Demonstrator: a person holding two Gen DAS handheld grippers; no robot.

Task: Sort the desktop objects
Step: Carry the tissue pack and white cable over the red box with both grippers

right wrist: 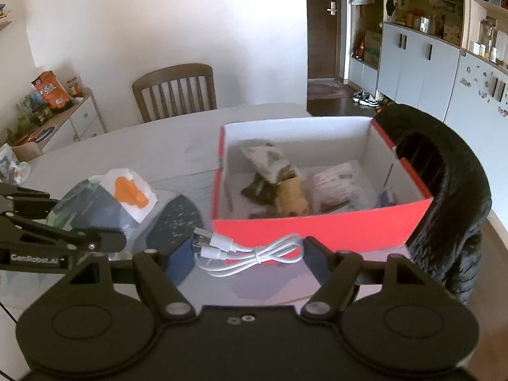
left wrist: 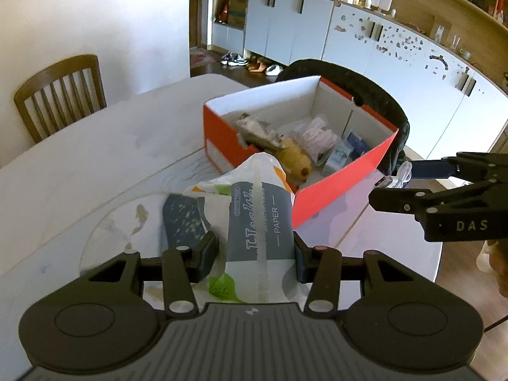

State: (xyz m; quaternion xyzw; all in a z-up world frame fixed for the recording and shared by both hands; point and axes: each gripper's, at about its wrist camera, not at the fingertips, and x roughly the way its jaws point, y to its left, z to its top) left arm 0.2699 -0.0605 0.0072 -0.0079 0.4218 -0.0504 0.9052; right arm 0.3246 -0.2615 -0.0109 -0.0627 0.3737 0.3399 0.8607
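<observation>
Clamped in the left fingers [left wrist: 255,254], a tissue pack [left wrist: 258,222] hangs above the table [left wrist: 95,165] near the red box [right wrist: 317,228], while the right fingers [right wrist: 247,258] pinch a coiled white cable [right wrist: 250,254]; both likely need releasing over the box.

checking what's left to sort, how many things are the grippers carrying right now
2: a tissue paper pack clamped in the left gripper, and a coiled white usb cable between the right gripper's fingers, both near the red box.
</observation>
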